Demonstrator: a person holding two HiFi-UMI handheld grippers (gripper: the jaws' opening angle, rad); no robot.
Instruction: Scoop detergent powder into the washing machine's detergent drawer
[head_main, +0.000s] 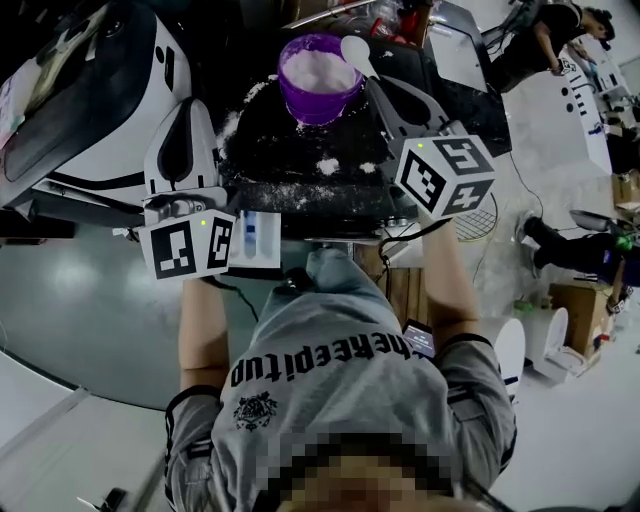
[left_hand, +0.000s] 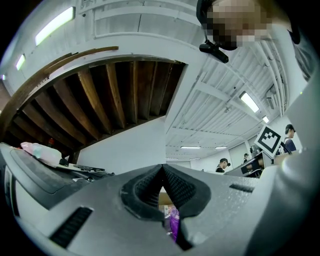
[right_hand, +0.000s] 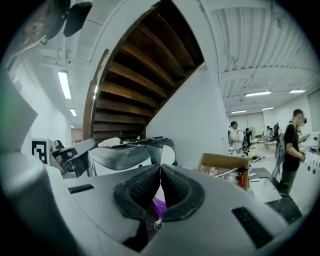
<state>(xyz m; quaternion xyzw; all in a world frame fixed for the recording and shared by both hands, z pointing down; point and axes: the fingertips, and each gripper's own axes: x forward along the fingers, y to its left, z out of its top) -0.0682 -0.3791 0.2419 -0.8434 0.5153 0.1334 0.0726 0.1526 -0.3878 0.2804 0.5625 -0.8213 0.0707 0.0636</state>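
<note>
The right gripper (head_main: 378, 88) is clamped on a white scoop (head_main: 355, 48), whose bowl sits at the rim of the purple tub (head_main: 320, 98) of detergent powder (head_main: 316, 68). The left gripper (head_main: 189, 104) is closed and empty, just above the detergent drawer (head_main: 257, 240). Spilled powder (head_main: 328, 165) dusts the black top (head_main: 280, 150).

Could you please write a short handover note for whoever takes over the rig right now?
Left gripper: shut, nothing in it.
Right gripper: shut on the white spoon, held at the right rim of the purple tub.
The tub holds powder; spilled powder lies on the black top. The detergent drawer is open.
Done: spoon in hand. Left: scoop, carry, tip into the drawer.
</note>
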